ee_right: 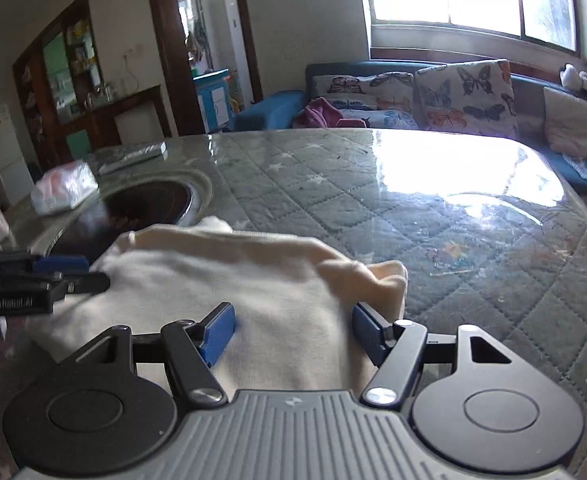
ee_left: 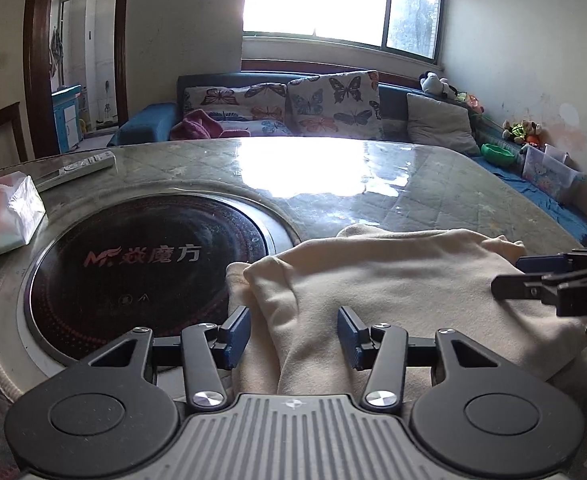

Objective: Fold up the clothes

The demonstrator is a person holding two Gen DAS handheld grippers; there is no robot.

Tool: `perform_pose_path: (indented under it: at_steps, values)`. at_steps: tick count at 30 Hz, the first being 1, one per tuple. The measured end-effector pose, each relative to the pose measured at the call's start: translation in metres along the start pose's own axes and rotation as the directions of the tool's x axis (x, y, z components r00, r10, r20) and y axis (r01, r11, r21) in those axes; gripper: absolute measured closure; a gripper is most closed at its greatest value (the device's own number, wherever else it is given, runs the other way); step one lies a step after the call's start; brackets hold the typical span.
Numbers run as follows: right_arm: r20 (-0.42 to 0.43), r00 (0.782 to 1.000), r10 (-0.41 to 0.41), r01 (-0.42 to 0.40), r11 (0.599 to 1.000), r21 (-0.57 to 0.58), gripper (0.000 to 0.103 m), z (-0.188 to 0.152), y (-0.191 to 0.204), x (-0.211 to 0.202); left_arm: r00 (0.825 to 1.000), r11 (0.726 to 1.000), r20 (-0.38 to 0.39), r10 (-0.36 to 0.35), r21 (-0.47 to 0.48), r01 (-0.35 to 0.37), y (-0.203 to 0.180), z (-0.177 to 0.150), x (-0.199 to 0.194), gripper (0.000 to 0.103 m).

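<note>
A cream-coloured garment point(ee_left: 393, 280) lies folded over on the table, its left edge overlapping the round black cooktop point(ee_left: 145, 264). My left gripper point(ee_left: 293, 330) stands open just above the garment's near left part, nothing between its blue pads. In the right wrist view the same garment point(ee_right: 233, 276) spreads ahead, and my right gripper point(ee_right: 291, 330) is open over its near right part, the right pad next to a bunched corner. Each gripper shows in the other's view: the right gripper point(ee_left: 509, 276) at the right edge, the left gripper point(ee_right: 81, 272) at the left edge.
The table point(ee_right: 433, 208) has a quilted grey cover under clear plastic. A tissue pack point(ee_left: 1, 216) and a remote control point(ee_left: 85, 164) lie at the far left. Beyond the table stands a blue sofa point(ee_left: 393, 108) with butterfly cushions.
</note>
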State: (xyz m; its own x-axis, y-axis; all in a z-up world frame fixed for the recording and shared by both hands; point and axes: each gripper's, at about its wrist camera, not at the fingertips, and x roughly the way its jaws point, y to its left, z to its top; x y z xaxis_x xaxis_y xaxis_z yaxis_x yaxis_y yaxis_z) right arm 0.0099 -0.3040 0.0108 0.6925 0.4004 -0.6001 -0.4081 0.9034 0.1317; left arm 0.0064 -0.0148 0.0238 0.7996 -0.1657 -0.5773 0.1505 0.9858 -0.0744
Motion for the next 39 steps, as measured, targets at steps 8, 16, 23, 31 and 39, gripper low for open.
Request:
perform_pose_path:
  at_steps: [8,16,23,31,39]
  values:
    - [-0.036,0.999,0.031,-0.032,0.999,-0.010,0.033,0.018,0.007,0.032,1.000,1.000,-0.017,0.014,0.003,-0.013,0.001,0.001,0.005,0.052]
    - [-0.020,0.999,0.030,-0.031,0.999,-0.038,0.016,0.018,0.014,0.029,1.000,1.000,-0.022,0.021,0.003,-0.021,0.002,0.003,0.005,0.049]
    - [0.011,1.000,0.011,-0.010,1.000,-0.026,0.003,0.011,0.020,0.012,1.000,1.000,-0.006,0.025,0.009,-0.025,0.001,0.003,-0.003,0.036]
    - [0.060,0.998,-0.032,0.032,0.999,-0.005,0.000,-0.002,0.026,-0.008,0.999,0.999,0.026,0.027,0.025,-0.028,-0.003,0.002,-0.016,0.020]
    - [0.106,0.992,-0.072,0.067,0.996,0.053,0.000,-0.015,0.025,-0.029,0.998,0.999,0.059,0.030,0.037,-0.032,-0.008,0.000,-0.028,0.004]
